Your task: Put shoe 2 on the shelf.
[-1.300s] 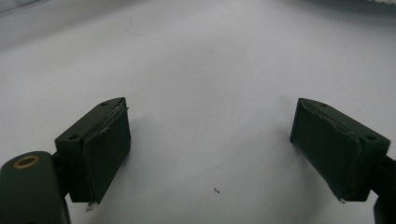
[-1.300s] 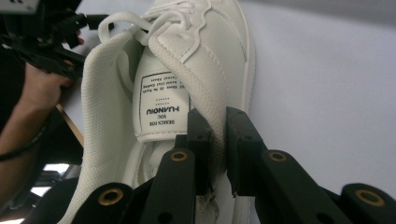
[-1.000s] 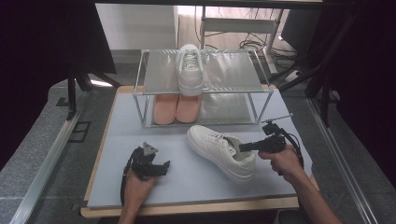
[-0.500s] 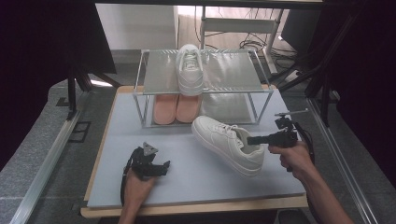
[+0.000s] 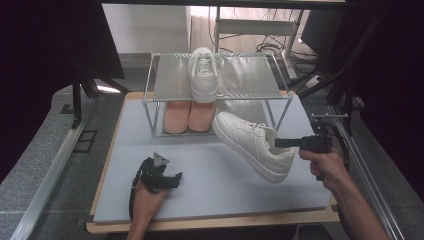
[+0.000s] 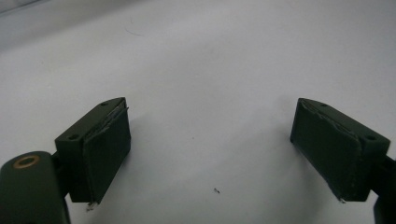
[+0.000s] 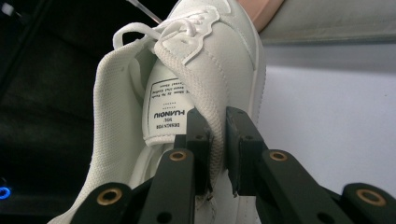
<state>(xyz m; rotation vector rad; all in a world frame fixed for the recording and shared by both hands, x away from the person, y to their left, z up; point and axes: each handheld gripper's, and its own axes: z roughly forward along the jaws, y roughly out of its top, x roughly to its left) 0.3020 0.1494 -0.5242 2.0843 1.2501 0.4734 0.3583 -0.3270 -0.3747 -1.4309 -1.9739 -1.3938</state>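
A table (image 5: 107,220) with a wooden rim carries a pale grey mat (image 5: 210,185) across its top. Grey floor (image 5: 40,165) lies on either side, with a metal rail (image 5: 47,185) running along the left edge and another along the right. Black curtains (image 5: 45,45) darken both sides. Beyond the far edge stand a white wall (image 5: 145,27) and a tangle of cables (image 5: 270,47) in bright light.

High view looks down; gripper views sit close (sharing the mat (image 5: 210,190)).
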